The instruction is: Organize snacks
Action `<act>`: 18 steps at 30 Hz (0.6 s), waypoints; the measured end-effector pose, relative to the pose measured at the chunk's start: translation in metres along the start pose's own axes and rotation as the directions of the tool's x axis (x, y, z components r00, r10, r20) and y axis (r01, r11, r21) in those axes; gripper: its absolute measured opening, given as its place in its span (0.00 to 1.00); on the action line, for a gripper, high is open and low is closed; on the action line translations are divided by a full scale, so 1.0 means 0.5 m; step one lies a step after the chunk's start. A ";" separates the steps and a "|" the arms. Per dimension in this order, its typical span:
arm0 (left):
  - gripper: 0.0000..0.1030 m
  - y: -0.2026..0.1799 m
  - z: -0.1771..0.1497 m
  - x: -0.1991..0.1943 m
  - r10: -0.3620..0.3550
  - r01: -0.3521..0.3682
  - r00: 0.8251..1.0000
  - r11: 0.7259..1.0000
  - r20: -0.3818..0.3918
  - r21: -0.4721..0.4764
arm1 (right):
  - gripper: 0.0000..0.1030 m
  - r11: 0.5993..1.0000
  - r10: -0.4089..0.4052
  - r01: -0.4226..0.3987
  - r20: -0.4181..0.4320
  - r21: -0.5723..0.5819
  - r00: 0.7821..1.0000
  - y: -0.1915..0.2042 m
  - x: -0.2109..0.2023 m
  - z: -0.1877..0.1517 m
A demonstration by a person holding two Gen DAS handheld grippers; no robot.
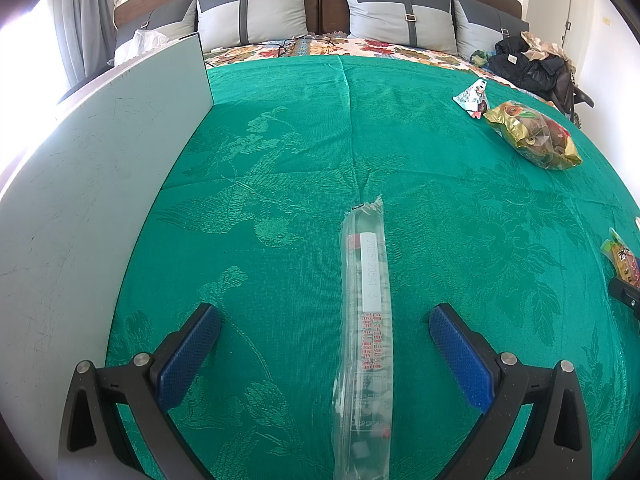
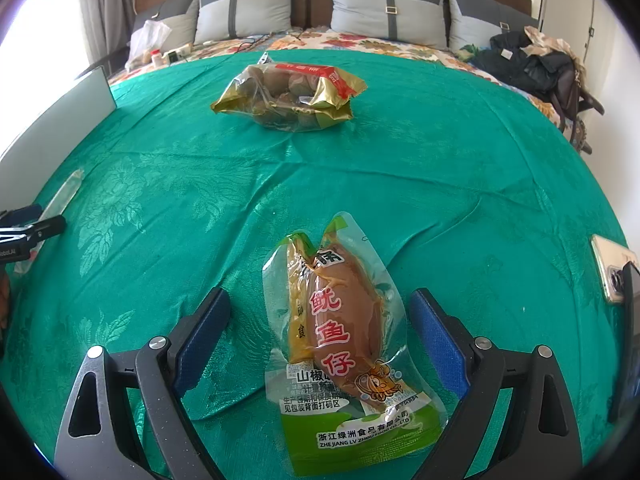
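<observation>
Green cloth (image 1: 440, 168); clear long pkt (image 1: 364, 320) cut off btm edge.

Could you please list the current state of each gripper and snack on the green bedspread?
left gripper: open, fingers either side of the long packet.
long clear packet: lying flat, sealed, ungripped.
right gripper: open, straddling the squid pouch.
squid pouch: lying flat, sealed, not held.
gold bag: resting on the spread, untouched.
small triangular packet: lying beyond the gold bag.
</observation>
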State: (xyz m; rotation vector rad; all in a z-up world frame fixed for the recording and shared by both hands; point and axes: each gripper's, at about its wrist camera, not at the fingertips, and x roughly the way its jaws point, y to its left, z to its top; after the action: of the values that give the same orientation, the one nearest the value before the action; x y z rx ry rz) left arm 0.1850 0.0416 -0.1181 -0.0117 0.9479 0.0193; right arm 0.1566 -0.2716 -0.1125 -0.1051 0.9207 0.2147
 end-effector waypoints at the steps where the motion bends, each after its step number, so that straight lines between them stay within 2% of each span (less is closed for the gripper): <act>1: 1.00 0.000 0.000 0.000 0.000 0.000 1.000 1.000 0.000 0.000 | 0.90 1.000 0.000 0.000 0.000 0.000 1.000 0.000 0.000 0.000; 10: 1.00 0.001 -0.001 -0.001 0.000 0.000 1.000 1.000 0.000 0.000 | 0.91 1.000 0.000 0.000 0.000 0.001 1.000 0.001 0.001 0.000; 12: 1.00 -0.001 0.003 0.000 -0.004 0.004 1.000 1.000 -0.027 0.004 | 0.91 1.000 0.003 -0.003 -0.002 0.007 1.000 -0.004 0.001 -0.005; 15: 1.00 -0.013 0.020 0.007 -0.012 0.014 0.991 1.000 -0.131 0.015 | 0.91 1.000 0.008 -0.008 -0.121 0.004 0.993 -0.008 0.011 0.021; 16: 0.99 -0.018 0.023 0.008 -0.020 0.024 0.987 0.999 -0.159 0.021 | 0.86 1.000 0.007 -0.005 -0.156 0.014 0.988 -0.014 0.013 0.030; 17: 0.87 -0.026 0.024 0.002 -0.029 0.036 0.987 0.999 -0.161 0.039 | 0.66 1.000 -0.004 0.007 -0.170 0.023 0.985 -0.019 0.012 0.039; 18: 0.48 -0.033 0.024 -0.012 -0.049 0.058 0.990 0.996 -0.133 0.063 | 0.53 0.999 -0.005 0.011 -0.176 0.032 0.984 -0.027 0.006 0.048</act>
State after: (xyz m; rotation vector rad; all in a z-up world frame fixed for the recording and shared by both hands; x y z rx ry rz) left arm 0.1918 0.0253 -0.1063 0.0238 1.0795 -0.0633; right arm 0.1800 -0.2801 -0.1006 -0.0983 1.0991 0.1845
